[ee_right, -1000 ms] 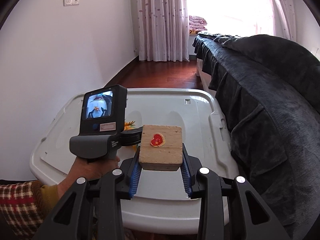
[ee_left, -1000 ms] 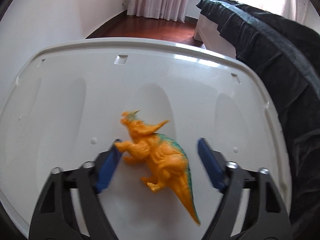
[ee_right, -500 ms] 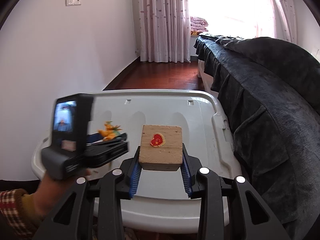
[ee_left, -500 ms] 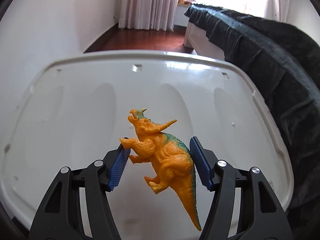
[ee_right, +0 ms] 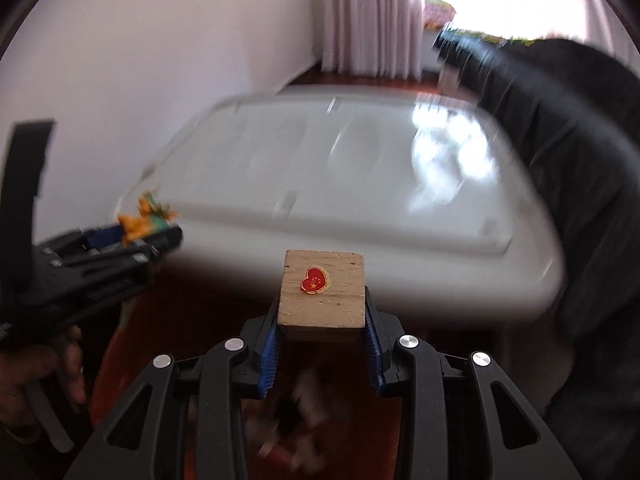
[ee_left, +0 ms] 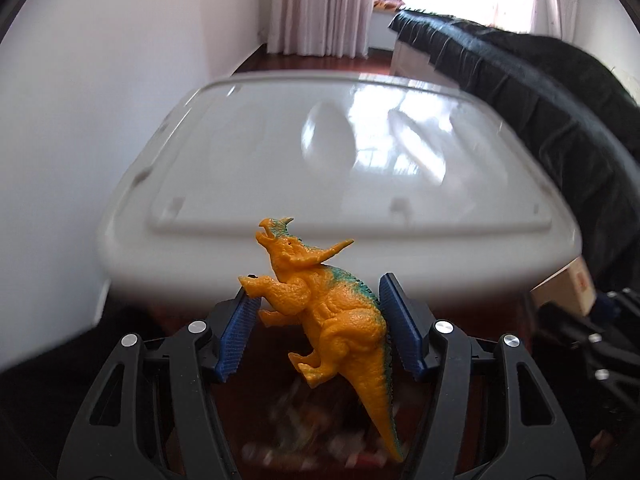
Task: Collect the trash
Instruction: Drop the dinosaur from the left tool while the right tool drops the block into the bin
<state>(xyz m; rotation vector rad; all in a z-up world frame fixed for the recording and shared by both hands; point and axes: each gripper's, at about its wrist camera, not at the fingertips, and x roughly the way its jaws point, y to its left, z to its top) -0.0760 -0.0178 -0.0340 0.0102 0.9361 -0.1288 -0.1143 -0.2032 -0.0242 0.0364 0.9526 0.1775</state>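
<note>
Now L tongs (ee_left: 320,328) grip dino (ee_left: 332,312); R tongs (ee_right: 322,344) grip wood block (ee_right: 323,292).

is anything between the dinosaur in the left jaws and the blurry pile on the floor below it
Nothing visible. The dinosaur hangs in the left gripper past the bin lid's near edge, with only open air above the blurred pile.

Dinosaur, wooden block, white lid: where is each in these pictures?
Dinosaur (ee_left: 336,316): left wrist view, on its orange belly.
Wooden block (ee_right: 322,292): right wrist view, on its top face, below the heart sticker.
White lid (ee_left: 256,168): left wrist view, on its bare top.
</note>
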